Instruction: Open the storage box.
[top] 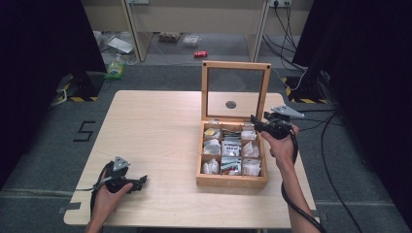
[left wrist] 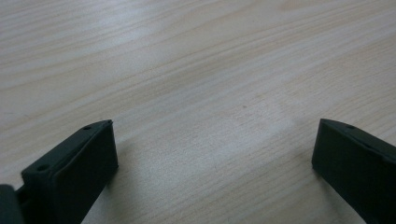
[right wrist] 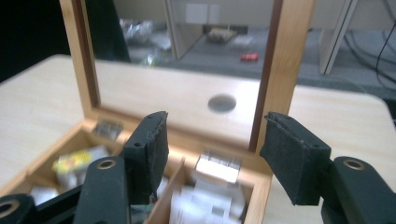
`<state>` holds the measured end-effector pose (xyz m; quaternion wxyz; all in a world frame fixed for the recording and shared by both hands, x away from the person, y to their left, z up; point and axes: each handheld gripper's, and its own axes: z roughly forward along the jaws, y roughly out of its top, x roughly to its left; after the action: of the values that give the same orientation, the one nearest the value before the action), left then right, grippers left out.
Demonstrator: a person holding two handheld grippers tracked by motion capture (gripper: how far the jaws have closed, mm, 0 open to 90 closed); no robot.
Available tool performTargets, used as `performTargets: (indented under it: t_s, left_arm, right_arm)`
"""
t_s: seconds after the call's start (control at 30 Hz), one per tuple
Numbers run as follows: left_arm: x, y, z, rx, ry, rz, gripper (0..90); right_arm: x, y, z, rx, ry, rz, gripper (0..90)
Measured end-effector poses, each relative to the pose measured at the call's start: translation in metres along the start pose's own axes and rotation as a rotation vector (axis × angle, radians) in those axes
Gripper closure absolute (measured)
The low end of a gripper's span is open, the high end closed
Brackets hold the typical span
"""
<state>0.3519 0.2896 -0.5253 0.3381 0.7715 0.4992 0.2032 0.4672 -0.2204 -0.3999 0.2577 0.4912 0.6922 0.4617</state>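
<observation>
Wooden box stands on the right half of the table, its glass-paned lid raised upright at the far edge. The interior is divided into 9 compartments in a 3 by 3 grid, each holding small packets; a yellow packet lies in the far-left compartment.

Right gripper is held at the box's far-right corner, just above the back row and close to the lid's right post, pointing left across the box. In the right gripper view its jaws stand moderately apart with nothing between the pads; the lid frame rises behind the gap and silver-wrapped packets lie below it. No contact with box or contents can be confirmed.

Left gripper rests low over the near-left part of the table, well apart from the box, pointing right. In the left gripper view its jaws are spread wide over bare wood grain, holding nothing.
</observation>
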Motion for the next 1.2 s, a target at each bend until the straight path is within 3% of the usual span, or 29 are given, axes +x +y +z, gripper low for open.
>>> performTargets:
  t_s: [0.2, 0.63, 0.7, 0.83, 1.2]
  left_arm:
    - [0.000, 0.000, 0.000, 0.000, 0.000, 0.000, 0.0]
    - [0.000, 0.000, 0.000, 0.000, 0.000, 0.000, 0.0]
    - [0.000, 0.000, 0.000, 0.000, 0.000, 0.000, 0.0]
    - [0.000, 0.000, 0.000, 0.000, 0.000, 0.000, 0.0]
    - [0.000, 0.000, 0.000, 0.000, 0.000, -0.001, 0.0]
  right_arm:
    - [0.004, -0.016, -0.016, 0.042, 0.045, -0.006, 40.7]
    - [0.016, -0.040, -0.035, 0.048, 0.103, 0.007, 42.3]
    - [0.018, -0.042, -0.035, 0.072, 0.101, -0.005, 42.5]
    - [0.020, -0.043, -0.037, 0.070, 0.099, -0.024, 45.9]
    - [0.019, -0.058, -0.042, 0.126, 0.084, -0.019, 46.7]
